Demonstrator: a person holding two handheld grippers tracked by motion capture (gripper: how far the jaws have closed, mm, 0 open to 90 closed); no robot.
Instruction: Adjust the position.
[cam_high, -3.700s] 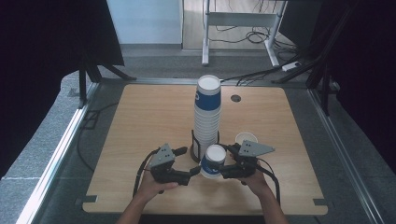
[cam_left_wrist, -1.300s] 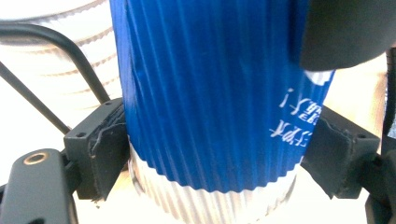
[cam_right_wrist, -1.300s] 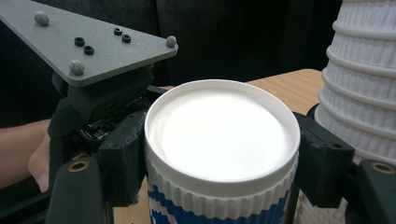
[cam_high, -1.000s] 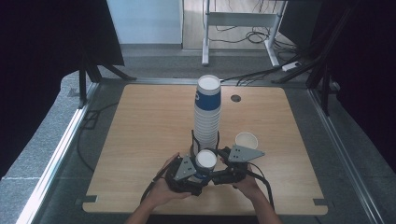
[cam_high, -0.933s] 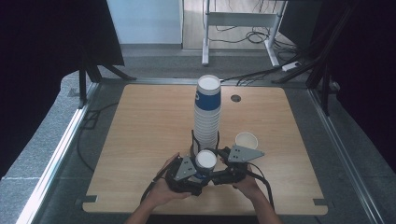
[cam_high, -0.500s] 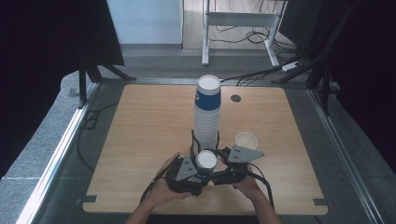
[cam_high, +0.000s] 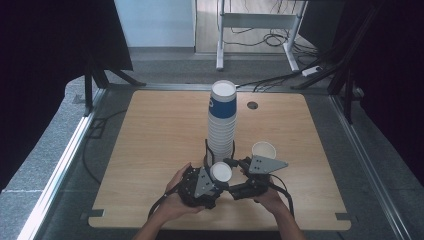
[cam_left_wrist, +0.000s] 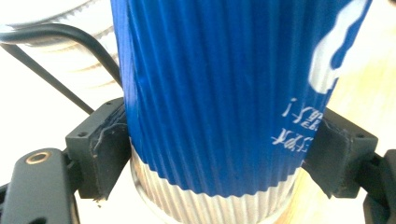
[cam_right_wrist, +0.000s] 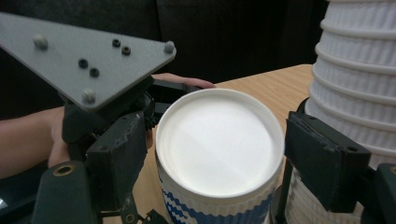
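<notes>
Nearest the person, at the front edge of the light wooden table (cam_high: 150, 150), both hands bring their tools to one upside-down blue-and-white ribbed paper cup (cam_high: 220, 172). The left gripper (cam_left_wrist: 219, 149) has its black jaws closed against the cup's blue corrugated wall, one pad on each side. The right gripper (cam_right_wrist: 205, 154) brackets the same cup near its white flat base; whether its jaws actually press the wall or sit just off it, I cannot tell.

Such a cup is likely very light, and its thin wall would dent under a hard squeeze. The ribbing should give grip, so a gentle hold on the stiffer band near the base seems wisest.

Just behind it rises a tall stack of nested ribbed paper cups (cam_high: 221, 120), with a single upright white paper cup (cam_high: 263, 149) to the right.
</notes>
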